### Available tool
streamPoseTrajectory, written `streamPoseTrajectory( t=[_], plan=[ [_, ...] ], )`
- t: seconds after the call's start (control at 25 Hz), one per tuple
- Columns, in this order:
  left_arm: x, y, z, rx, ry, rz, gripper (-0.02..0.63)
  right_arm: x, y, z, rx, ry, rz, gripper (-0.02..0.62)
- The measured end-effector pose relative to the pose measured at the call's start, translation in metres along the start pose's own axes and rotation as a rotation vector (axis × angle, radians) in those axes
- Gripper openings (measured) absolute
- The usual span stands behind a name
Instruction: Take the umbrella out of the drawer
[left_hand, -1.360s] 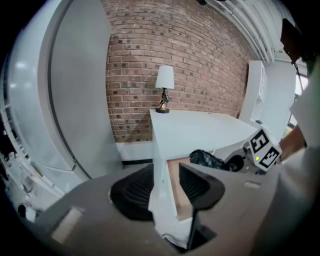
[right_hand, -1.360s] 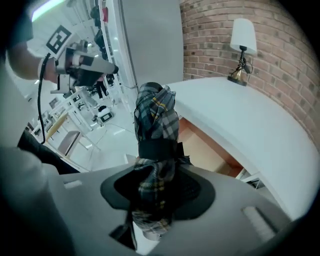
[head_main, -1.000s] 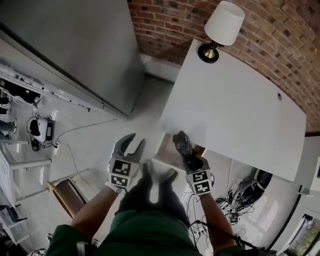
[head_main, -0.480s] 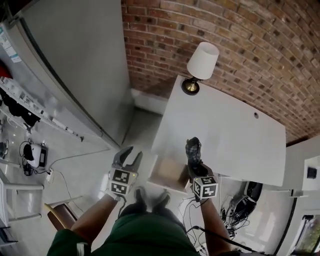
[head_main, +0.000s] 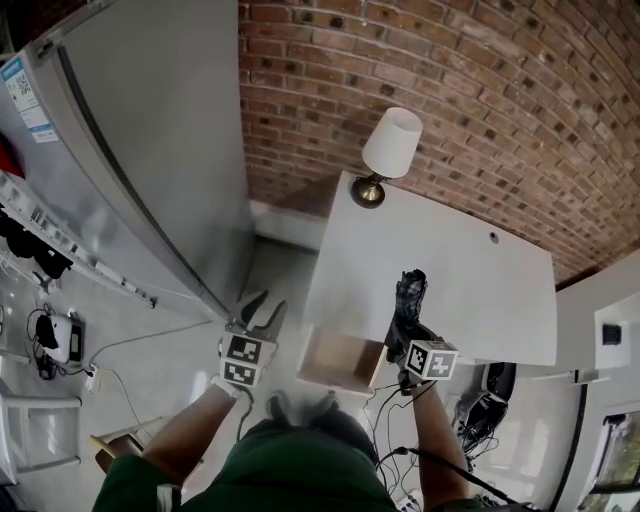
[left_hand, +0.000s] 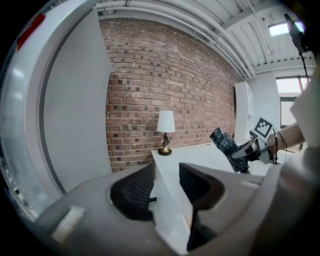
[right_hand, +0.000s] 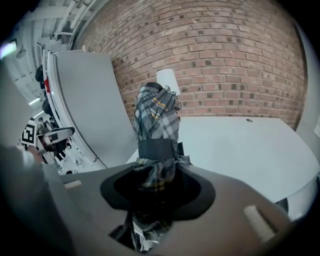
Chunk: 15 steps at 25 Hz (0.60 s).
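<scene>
**A:** Where's the umbrella?

**B:** The umbrella (right_hand: 156, 115) is out of the drawer (head_main: 338, 362) and clamped in my right gripper (right_hand: 157, 187). The jaws are closed round its lower end, and the rest sticks up past them over the white desk (head_main: 460, 270).

**A:** What changed from a second ago?

**B:** Back then it sat low at the drawer's edge, leaning over. Now it's up over the desktop and standing closer to upright. My right wrist has rolled, and both hands have come up. More of the brick wall (head_main: 470, 90) fills my view too.

**A:** What is it like?

**B:** It's a folded bundle of soft plaid cloth in grey, dark blue and white with thin yellow lines. A dark strap (right_hand: 156, 149) cinches it just above the jaws, and the fabric bunches in loose folds where the pads pinch it.

**A:** And the drawer?

**B:** It's pulled open below the desk edge, a shallow box with a pale wood floor and a white front.

**A:** Your other hand?

**B:** My left gripper (left_hand: 166, 185) hangs left of the drawer with its jaws apart and nothing between them. It points toward the desk corner and the table lamp (head_main: 388, 150), which has a brass base and a white shade.
</scene>
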<state>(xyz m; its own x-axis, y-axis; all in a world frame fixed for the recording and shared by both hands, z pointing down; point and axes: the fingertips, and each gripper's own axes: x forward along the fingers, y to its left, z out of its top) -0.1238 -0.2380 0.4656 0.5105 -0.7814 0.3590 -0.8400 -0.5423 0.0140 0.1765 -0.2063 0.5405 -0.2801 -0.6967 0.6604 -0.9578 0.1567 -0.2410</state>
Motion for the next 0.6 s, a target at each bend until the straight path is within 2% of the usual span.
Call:
streamPoseTrajectory(
  t=[0.24,0.6],
  plan=[
    [0.013,0.008,-0.01,-0.007,0.025,0.012,0.156,0.029,-0.021,0.002,0.013,0.068,0.0,0.155],
    [0.057,0.009,0.004,-0.02,0.046,0.092,0.156,0.091,-0.066,0.006,0.067,0.198,0.056,0.156]
  ],
)
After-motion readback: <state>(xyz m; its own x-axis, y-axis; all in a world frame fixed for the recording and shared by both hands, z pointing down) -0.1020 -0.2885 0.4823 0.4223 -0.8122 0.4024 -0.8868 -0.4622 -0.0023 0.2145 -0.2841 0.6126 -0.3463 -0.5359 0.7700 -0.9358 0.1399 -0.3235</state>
